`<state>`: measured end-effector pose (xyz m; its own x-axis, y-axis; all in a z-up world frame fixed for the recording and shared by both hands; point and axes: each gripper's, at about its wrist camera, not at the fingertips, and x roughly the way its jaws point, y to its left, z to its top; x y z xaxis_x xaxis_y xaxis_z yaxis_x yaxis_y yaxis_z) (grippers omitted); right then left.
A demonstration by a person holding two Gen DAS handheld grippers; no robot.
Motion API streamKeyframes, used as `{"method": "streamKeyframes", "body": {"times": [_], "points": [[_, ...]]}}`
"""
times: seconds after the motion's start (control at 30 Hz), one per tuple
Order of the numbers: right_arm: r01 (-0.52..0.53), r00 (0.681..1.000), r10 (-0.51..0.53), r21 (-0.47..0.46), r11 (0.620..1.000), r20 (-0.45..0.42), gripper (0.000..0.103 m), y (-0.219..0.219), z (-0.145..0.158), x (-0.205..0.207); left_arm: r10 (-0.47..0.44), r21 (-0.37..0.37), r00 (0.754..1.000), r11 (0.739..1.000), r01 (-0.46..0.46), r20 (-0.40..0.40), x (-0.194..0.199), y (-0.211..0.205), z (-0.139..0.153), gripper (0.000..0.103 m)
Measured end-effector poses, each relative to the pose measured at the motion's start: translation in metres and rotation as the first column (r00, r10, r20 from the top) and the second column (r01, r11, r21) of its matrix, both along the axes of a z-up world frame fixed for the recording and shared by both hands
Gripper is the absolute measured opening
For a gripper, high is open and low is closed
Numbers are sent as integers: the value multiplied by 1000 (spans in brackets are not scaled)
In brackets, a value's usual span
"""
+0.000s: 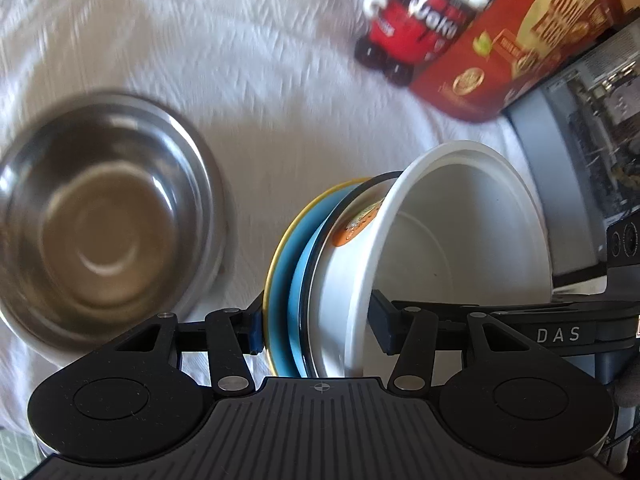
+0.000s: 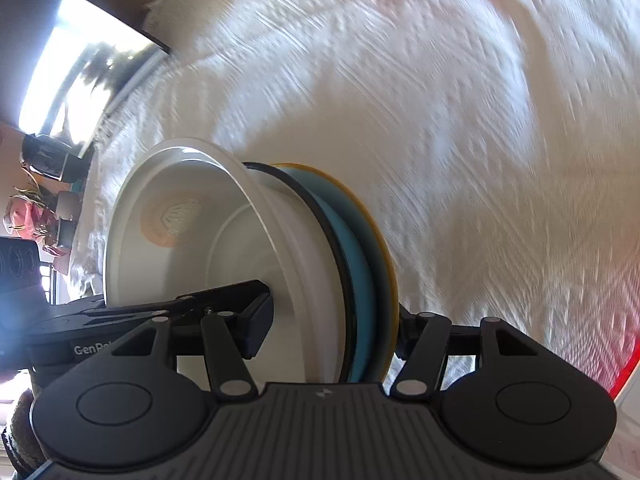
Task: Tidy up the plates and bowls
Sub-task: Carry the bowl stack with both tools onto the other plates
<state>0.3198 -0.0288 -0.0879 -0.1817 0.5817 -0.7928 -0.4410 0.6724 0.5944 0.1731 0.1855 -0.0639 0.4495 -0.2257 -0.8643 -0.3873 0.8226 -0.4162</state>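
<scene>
Both grippers hold one stack: a white bowl [image 1: 460,240] nested in a black-rimmed white dish and a blue plate [image 1: 286,280] with a yellow-rimmed plate beneath. My left gripper [image 1: 316,328] is shut on the stack's near edge. My right gripper [image 2: 332,328] is shut on the opposite edge; the white bowl [image 2: 192,232] and blue plate [image 2: 360,264] show there tilted on edge. A steel bowl [image 1: 104,216] sits on the white cloth to the left of the stack.
A white textured cloth [image 2: 460,120] covers the table. A red bottle figure [image 1: 420,20] and a red box [image 1: 520,40] stand at the far right. A grey appliance [image 1: 580,160] is at the right edge.
</scene>
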Motion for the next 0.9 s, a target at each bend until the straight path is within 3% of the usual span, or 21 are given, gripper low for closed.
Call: {"method": "streamKeyframes", "body": {"times": [0.23, 0.37, 0.63, 0.77, 0.9], "points": [[-31, 995, 26, 48, 998, 98, 60, 42, 47, -7, 26, 28, 997, 999, -28, 68, -13, 46, 41, 55], [-72, 991, 62, 75, 995, 121, 60, 83, 56, -18, 64, 40, 996, 997, -66, 63, -26, 89, 47, 55], [-134, 990, 132, 45, 990, 48, 60, 172, 21, -46, 113, 16, 993, 993, -113, -34, -41, 161, 6, 54], [-110, 994, 110, 11, 994, -7, 60, 186, -4, -52, 105, -10, 992, 994, -106, -67, -40, 173, -16, 53], [-88, 996, 88, -5, 996, -15, 57, 185, -14, -56, 84, -16, 996, 996, -84, -38, -45, 178, -18, 47]]}}
